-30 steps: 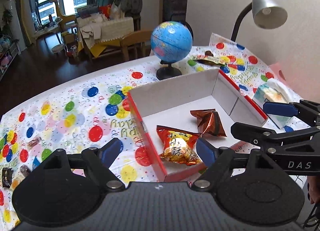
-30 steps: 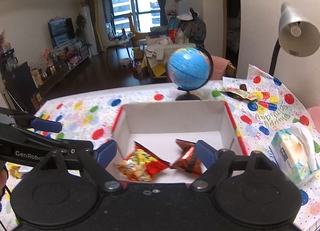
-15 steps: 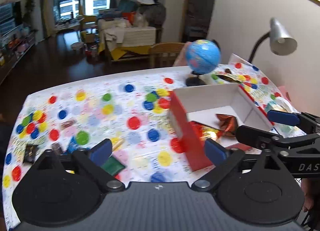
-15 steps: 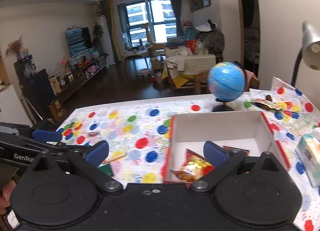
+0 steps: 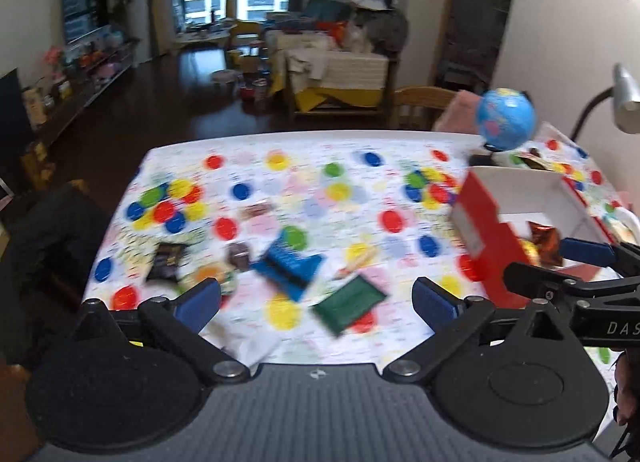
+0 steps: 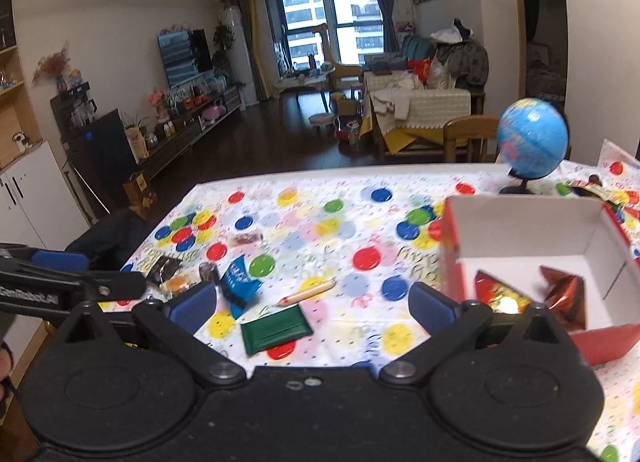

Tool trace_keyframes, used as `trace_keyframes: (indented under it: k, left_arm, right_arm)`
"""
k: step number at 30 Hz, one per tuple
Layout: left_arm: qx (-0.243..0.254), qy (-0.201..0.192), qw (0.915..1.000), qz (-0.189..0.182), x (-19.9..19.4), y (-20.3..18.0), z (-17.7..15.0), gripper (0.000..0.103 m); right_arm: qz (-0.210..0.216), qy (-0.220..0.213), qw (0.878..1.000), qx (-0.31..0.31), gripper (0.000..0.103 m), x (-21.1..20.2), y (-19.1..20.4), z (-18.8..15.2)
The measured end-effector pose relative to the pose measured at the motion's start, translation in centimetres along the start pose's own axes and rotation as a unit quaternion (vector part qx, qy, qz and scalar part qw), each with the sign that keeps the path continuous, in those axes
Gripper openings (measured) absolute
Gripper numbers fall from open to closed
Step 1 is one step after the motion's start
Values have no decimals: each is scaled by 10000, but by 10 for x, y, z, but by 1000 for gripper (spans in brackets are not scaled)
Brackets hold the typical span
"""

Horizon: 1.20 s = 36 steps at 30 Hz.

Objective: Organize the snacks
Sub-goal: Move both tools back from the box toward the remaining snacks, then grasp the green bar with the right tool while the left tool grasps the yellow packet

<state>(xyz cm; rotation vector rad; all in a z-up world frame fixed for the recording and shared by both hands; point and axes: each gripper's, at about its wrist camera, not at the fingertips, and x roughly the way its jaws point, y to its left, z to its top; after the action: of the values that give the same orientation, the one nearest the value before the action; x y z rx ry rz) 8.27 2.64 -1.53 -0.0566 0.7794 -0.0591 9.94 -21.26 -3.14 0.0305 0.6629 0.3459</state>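
Left wrist view: we hold our left gripper (image 5: 316,300) with jaws spread wide and nothing between them, above loose snacks on the dotted tablecloth (image 5: 360,166): a green packet (image 5: 349,303), a blue packet (image 5: 290,264), a dark packet (image 5: 167,261). Our right gripper (image 6: 312,302) is equally wide and bare. The red box (image 6: 528,222), to the right, holds a red-yellow packet (image 6: 496,294) and a copper foil packet (image 6: 568,296).

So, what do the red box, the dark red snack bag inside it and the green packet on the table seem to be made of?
Red box: probably cardboard, with matte white inside walls, a red outside and folded flaps.
Dark red snack bag: likely metallised foil or plastic film, because it is shiny and crinkled, with bright glints.
Green packet: flat and dark green with a slight sheen; it may be plastic film, but blur leaves this open.
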Motion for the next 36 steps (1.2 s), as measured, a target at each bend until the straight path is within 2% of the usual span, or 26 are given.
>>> trace_keyframes:
  k: [8, 18, 23, 28, 36]
  left_arm:
    - [-372, 291, 9983, 334, 14, 58, -24, 102]
    - [-1031, 895, 9890, 564, 54, 123, -52, 102]
    - [-1019, 1144, 9864, 597, 77, 131, -64, 102]
    - [-1123, 1320, 9828, 630, 93, 144, -72, 102]
    - [-1293, 1388, 9800, 605, 102, 158, -72, 101]
  right_arm:
    - [-104, 442, 9989, 79, 101, 46, 28, -17]
    - [-801, 814, 9933, 188, 98, 106, 54, -34]
    - [-1216, 930, 9878, 291, 94, 134, 64, -45]
    - [-1442, 1072, 9826, 479, 93, 160, 64, -47]
    - [-1891, 1257, 9701, 859, 93, 202, 65, -44]
